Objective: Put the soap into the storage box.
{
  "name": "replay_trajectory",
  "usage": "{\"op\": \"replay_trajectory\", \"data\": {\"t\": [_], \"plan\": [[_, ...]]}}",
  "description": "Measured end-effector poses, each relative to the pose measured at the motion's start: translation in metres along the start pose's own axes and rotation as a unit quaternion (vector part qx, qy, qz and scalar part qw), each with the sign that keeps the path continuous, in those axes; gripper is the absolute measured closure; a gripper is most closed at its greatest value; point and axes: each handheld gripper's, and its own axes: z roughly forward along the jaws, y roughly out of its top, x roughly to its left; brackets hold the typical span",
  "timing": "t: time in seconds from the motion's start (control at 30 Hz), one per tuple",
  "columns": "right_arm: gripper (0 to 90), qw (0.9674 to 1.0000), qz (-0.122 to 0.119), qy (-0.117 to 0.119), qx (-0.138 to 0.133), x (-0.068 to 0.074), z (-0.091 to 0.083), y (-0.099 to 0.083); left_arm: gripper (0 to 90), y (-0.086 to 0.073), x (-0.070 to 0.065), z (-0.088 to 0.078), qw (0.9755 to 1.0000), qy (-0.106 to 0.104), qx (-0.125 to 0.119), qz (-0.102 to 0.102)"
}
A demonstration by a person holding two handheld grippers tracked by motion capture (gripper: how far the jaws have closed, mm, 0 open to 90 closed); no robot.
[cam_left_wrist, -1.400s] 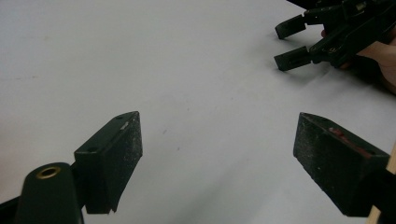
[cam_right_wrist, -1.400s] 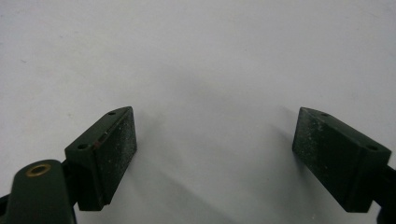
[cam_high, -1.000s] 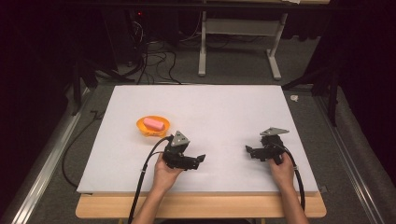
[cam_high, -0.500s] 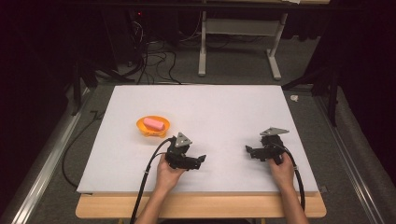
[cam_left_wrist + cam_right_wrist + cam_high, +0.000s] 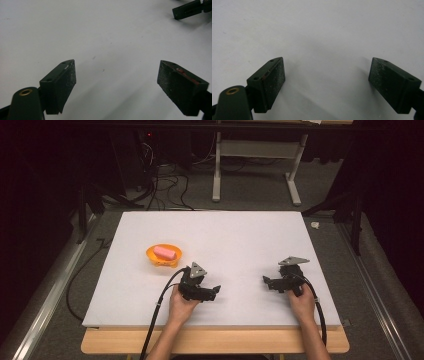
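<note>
High view: a person's two forearms come in from the bottom edge over a white surface (image 5: pixel 225 240) that lies on a wooden table. The left hand (image 5: pixel 180 305) holds the left gripper (image 5: pixel 212 292) low on the board, its tip aimed toward the right. The right hand (image 5: pixel 302 301) holds the right gripper (image 5: pixel 267 282) well apart from it, tip aimed toward the left, so the two face each other across bare white board. Each gripper carries a grey three-cornered plate on top and trails a black cable back past the wrist.

An orange bowl (image 5: pixel 152 256) sits on the surface just up and left of the left gripper, near it but apart. A pink block (image 5: pixel 166 252) lies inside the bowl.

Left gripper view: its two black jaws stand wide apart with nothing between them, only white board; the tip of the other gripper shows at the top right corner.

Right gripper view: its jaws likewise stand wide apart and hold nothing, with plain white board beyond them.
</note>
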Motion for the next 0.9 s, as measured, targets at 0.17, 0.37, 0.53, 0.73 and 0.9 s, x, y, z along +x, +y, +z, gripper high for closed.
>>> {"op": "replay_trajectory", "data": {"t": [0.17, 0.37, 0.53, 0.73, 0.9], "plan": [[14.4, 1.0, -0.001, 0.0, 0.0, 0.0, 0.0, 0.0, 16.1, -0.001, 0.0, 0.003, 1.0, 0.004, 0.001, 0.001], [14.4, 1.0, 0.0, 0.0, 0.0, 0.0, 0.0, 0.0, 16.0, -0.004, 0.002, 0.008, 0.9999, 0.011, 0.003, -0.003], [14.4, 1.0, 0.0, 0.0, 0.0, 0.0, 0.0, 0.0, 15.9, -0.007, 0.001, 0.014, 0.9996, 0.024, 0.013, 0.002], [14.4, 1.0, 0.001, 0.0, 0.0, 0.0, 0.0, 0.0, 15.1, -0.007, -0.003, 0.021, 0.9978, 0.052, 0.037, 0.016], [14.4, 1.0, 0.0, 0.0, 0.0, 0.0, 0.0, 0.0, 14.9, -0.007, -0.002, 0.021, 0.9981, 0.048, 0.037, 0.012]]}}
